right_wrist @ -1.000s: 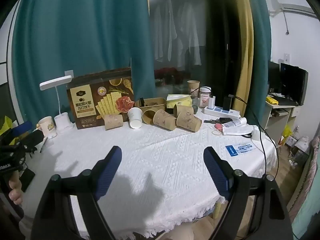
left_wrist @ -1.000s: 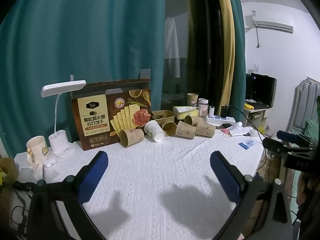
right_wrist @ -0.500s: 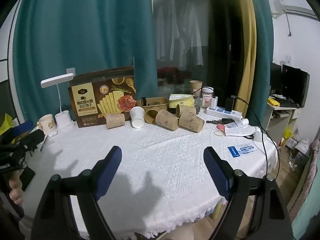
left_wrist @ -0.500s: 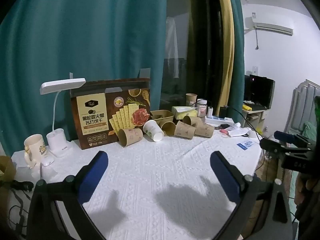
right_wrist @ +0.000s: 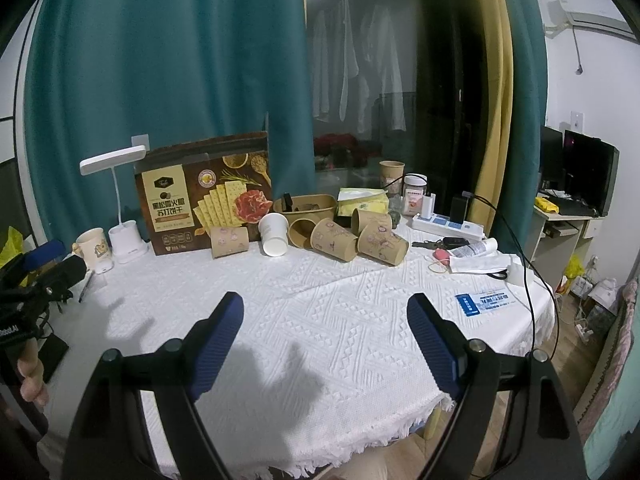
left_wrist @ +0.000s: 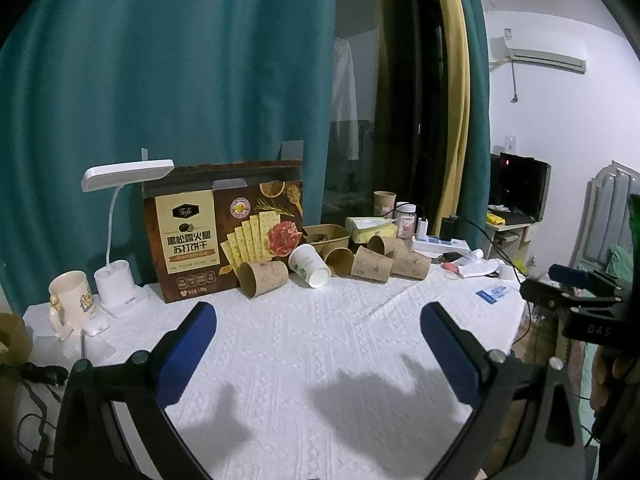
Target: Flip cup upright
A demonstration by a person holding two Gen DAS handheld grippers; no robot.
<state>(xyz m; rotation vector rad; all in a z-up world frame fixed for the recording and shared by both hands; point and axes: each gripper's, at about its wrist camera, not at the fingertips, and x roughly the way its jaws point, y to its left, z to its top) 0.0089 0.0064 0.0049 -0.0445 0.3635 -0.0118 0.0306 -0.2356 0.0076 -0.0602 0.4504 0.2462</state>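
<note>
Several paper cups lie on their sides in a row at the back of the white tablecloth [left_wrist: 304, 360]. A brown one [left_wrist: 264, 278] [right_wrist: 229, 241] is leftmost, then a white one [left_wrist: 309, 266] [right_wrist: 273, 234], then more brown ones [left_wrist: 372, 265] [right_wrist: 334, 239] to the right. My left gripper [left_wrist: 318, 314] hovers over the near cloth, open and empty, well short of the cups. My right gripper [right_wrist: 325, 306] is likewise open and empty near the table's front edge. Each gripper also shows at the side of the other's view.
A brown cracker box [left_wrist: 226, 232] stands behind the cups, with a white desk lamp [left_wrist: 120, 236] and a mug [left_wrist: 72, 300] to its left. A brown paper bowl [right_wrist: 310, 206], tissues, a jar, a power strip [right_wrist: 448, 226] and cables crowd the back right. A blue card [right_wrist: 484, 302] lies near the right edge.
</note>
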